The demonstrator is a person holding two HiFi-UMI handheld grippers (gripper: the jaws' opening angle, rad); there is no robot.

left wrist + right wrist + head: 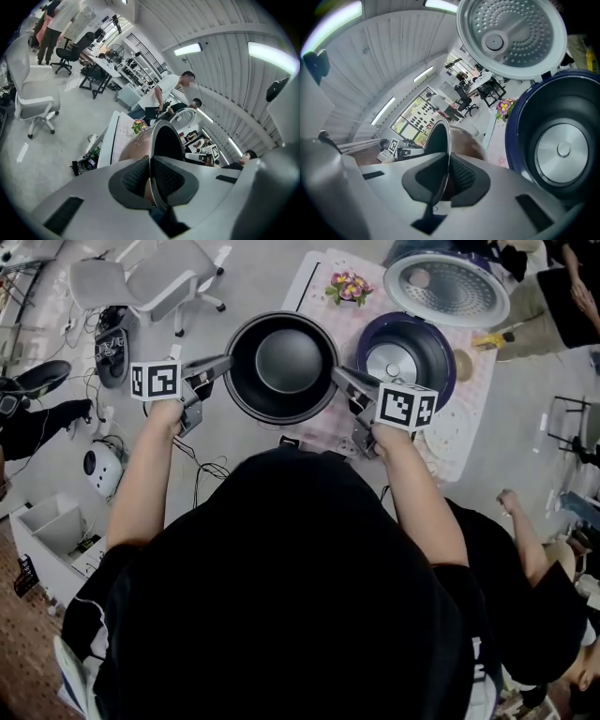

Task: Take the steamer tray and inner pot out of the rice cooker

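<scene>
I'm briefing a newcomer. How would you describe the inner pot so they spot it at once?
Find the pink-clothed table, where the blue rice cooker stands with its lid open. Left of it in the head view is the inner pot, a round black bowl. It alone is clamped at opposite rim edges by the left gripper and right gripper.

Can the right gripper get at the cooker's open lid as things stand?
Probably not yet: the right gripper is shut on the inner pot, at its rim; the lid itself stands unobstructed.
</scene>
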